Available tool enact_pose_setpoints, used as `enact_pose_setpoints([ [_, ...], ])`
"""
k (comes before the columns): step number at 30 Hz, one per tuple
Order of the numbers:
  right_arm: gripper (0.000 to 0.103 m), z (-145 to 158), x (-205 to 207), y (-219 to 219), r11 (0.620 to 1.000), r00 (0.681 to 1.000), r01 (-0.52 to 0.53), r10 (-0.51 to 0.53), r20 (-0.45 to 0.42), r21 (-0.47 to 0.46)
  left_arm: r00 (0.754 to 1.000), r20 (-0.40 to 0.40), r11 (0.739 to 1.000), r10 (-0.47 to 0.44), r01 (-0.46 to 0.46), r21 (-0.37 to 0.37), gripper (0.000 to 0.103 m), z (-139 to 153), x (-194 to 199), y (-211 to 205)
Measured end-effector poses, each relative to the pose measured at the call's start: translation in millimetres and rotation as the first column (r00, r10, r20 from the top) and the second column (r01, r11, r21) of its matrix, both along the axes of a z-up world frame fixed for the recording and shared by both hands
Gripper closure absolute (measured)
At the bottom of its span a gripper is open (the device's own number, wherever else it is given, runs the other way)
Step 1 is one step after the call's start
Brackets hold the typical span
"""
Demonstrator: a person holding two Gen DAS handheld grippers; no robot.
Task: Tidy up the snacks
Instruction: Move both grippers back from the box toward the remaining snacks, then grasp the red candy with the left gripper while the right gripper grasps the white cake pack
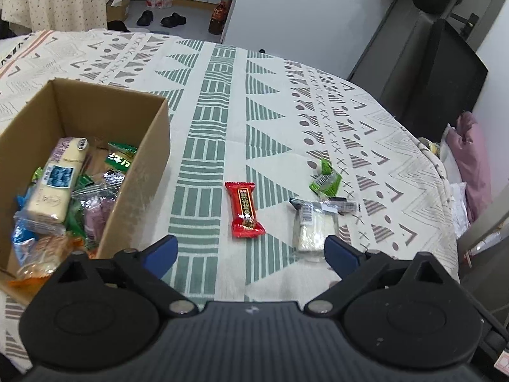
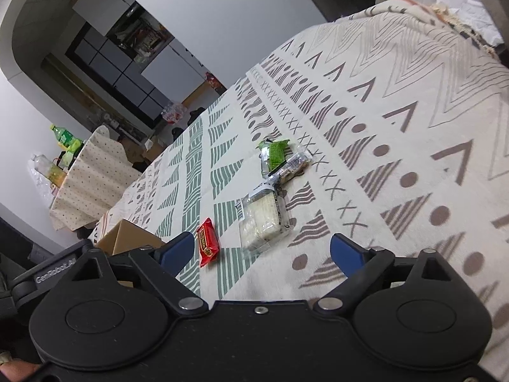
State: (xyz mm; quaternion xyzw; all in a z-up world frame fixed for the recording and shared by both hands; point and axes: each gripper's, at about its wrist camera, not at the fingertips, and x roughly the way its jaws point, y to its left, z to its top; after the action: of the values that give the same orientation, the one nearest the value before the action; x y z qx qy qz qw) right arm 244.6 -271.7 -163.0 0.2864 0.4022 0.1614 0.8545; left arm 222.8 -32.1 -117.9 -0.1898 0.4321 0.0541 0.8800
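Note:
A cardboard box [image 1: 140, 172] on the left holds several wrapped snacks. Three snacks lie loose on the patterned tablecloth [image 1: 210, 102]: a red packet [image 1: 245, 210], a clear pack of pale wafers [image 1: 313, 226] and a small green packet [image 1: 325, 180]. My left gripper [image 1: 251, 256] is open and hovers just in front of the red packet, its right finger near the wafer pack. In the right wrist view my right gripper [image 2: 262, 253] is open too, with nothing in it. Ahead of it are the red packet [image 2: 208, 245], the wafer pack [image 2: 264, 219], the green packet [image 2: 274, 152] and the box's corner [image 2: 127, 238].
The table's far and right edges drop off to the floor, with shoes [image 1: 160, 18] and a dark cabinet [image 1: 445, 73] beyond. A second table with a dotted cloth [image 2: 92, 175] carries bottles [image 2: 65, 137] in the right wrist view.

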Motion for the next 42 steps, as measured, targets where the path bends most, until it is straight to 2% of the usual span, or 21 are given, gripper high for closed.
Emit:
enact_pose_setpoints([
  [3,0.012,-4.2,8.9,6.3,1.000,1.000,-0.014,0.014,-0.006,-0.014,1.000,0.010,1.000,-0.009,0.009,0.019,0.011,-4.9,8.4,-2.3],
  [7,0.016,-11.7,22.6,12.9,0.999,0.999,-0.025,0.024,-0.024,-0.032,1.000,-0.016,1.000,0.002,-0.002,-0.011,0.021,-15.9,23.6,-2.7],
  [18,0.025,-33.0,49.5,18.4,0.999,0.997,-0.031,0.028,-0.076,-0.039,0.998,-0.060,1.000,0.007,-0.009,-0.028,0.036,-45.6,55.0,-5.1],
  [21,0.026,-35.4,53.8,21.2,0.998,0.997,-0.038,0.035,-0.069,-0.045,0.998,-0.069,1.000,0.011,-0.013,-0.022,0.039,-50.6,63.2,-5.0],
  [26,0.027,-36.3,58.2,29.8,0.995,0.997,-0.062,0.057,-0.060,-0.074,0.995,-0.103,1.000,0.019,-0.020,-0.009,0.051,-59.3,74.1,-5.6],
  [29,0.034,-35.9,59.9,37.2,0.992,0.996,-0.078,0.073,-0.057,-0.102,0.994,-0.111,1.000,0.026,-0.025,0.008,0.056,-61.9,76.6,-6.9],
  [32,0.045,-37.1,65.3,46.2,0.988,0.995,-0.087,0.080,-0.057,-0.128,0.991,-0.126,0.999,0.034,-0.030,0.033,0.073,-63.5,78.1,-5.6],
  [33,0.051,-37.2,66.2,50.7,0.984,0.995,-0.096,0.089,-0.053,-0.150,0.990,-0.134,0.998,0.041,-0.036,0.043,0.081,-63.6,78.5,-4.4],
  [34,0.056,-37.3,67.0,54.1,0.980,0.994,-0.103,0.096,-0.049,-0.169,0.990,-0.137,0.998,0.046,-0.041,0.038,0.084,-63.2,78.9,-2.4],
  [37,0.062,-35.2,66.9,52.6,0.980,0.994,-0.103,0.096,-0.050,-0.170,0.988,-0.145,0.998,0.061,-0.056,0.039,0.085,-59.3,78.1,-0.1],
  [42,0.065,-27.8,55.9,37.9,0.990,0.995,-0.084,0.077,-0.060,-0.117,0.987,-0.143,0.997,0.074,-0.069,0.038,0.085,-44.4,67.1,-5.3],
])
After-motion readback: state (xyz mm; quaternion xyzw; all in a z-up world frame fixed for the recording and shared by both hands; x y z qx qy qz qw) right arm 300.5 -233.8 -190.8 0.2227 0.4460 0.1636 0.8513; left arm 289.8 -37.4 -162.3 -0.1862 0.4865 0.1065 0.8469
